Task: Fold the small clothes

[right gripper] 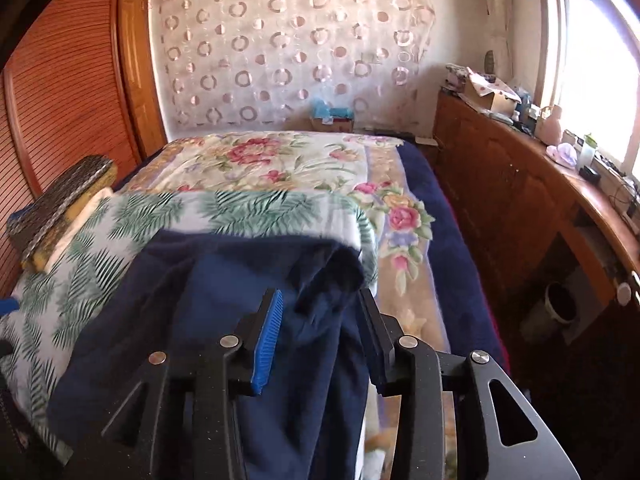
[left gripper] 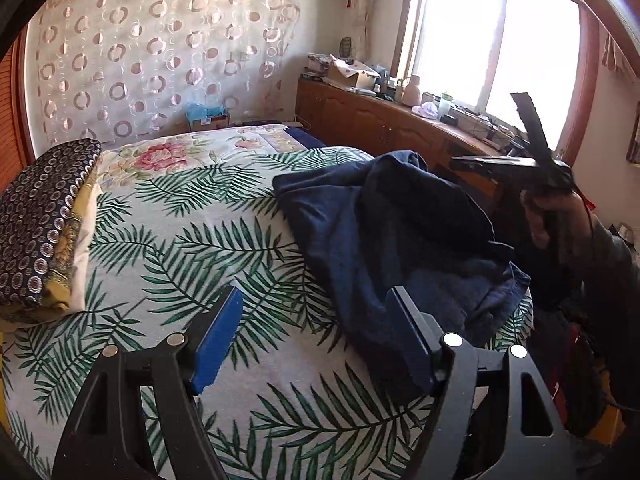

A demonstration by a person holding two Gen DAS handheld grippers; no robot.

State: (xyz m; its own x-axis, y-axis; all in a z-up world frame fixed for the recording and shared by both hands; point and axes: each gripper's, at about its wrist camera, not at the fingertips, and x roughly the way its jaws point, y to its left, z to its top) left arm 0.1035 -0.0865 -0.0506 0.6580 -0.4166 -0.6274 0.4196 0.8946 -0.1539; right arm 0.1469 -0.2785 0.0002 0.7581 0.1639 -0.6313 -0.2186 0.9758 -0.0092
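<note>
Two grippers seen over bed; navy garment [left gripper: 384, 224] heaped at right edge of palm-print cover [left gripper: 200, 240], bare cover leftward; left gripper [left gripper: 316, 340] wide apart, empty; right gripper [right gripper: 320, 332] part-open, cloth between pads, ungripped.

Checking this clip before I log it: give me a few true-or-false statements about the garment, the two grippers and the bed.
1. The navy garment lies on the palm-leaf blanket. True.
2. The left gripper is clamped on the garment. False: its jaws stand wide apart with nothing between them.
3. Navy cloth hangs between the right gripper jaws. True, though the pads do not press it.
4. A folded patterned stack sits at the blanket's left edge. True.
5. The garment is red. False: it is navy.
</note>
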